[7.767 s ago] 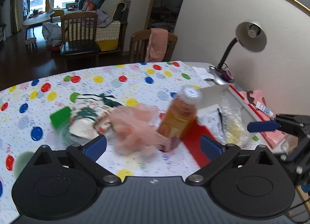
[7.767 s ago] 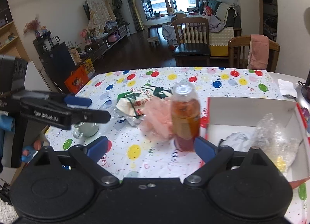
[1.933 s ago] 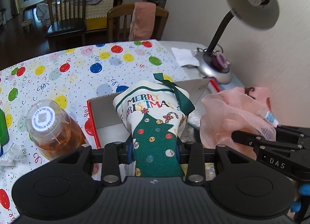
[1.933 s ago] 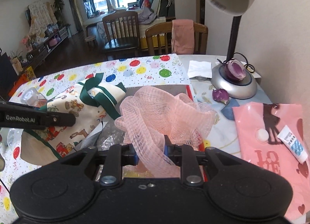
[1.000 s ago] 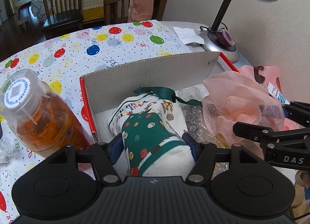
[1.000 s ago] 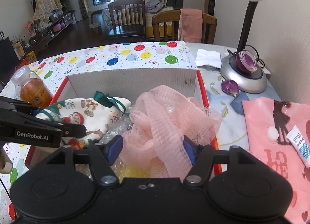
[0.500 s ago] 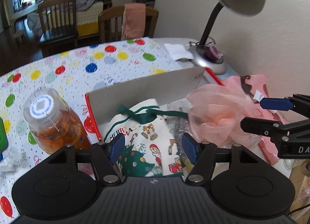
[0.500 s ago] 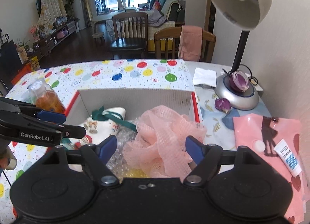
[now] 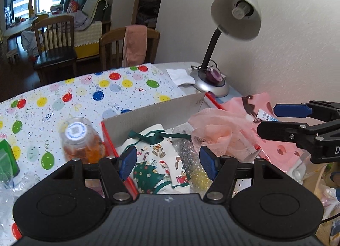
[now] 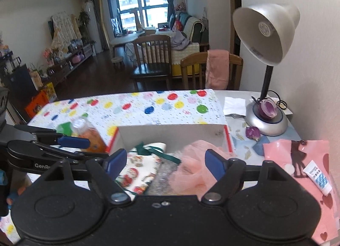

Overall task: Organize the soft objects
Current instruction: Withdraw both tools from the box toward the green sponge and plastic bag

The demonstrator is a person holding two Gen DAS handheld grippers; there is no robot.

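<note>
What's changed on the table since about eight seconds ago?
The Christmas-print cloth bag and pink mesh bath pouf went from the tablecloth into the red-edged cardboard box. The left claw and right claw released them. The orange bottle stayed outside.

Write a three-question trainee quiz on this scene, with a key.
1. True or false: the left claw is shut on the Christmas bag.
2. Where does the pink mesh puff lie? A) in the box B) on the lamp base C) beside the bottle
3. Fill in: the bottle stands ____ the box.

Key:
1. False. Both the left claw and the right claw are open and empty.
2. A. It rests at the right end, with bubble wrap between it and the bag.
3. Outside, on the spotted cloth by the box's red left edge.
</note>
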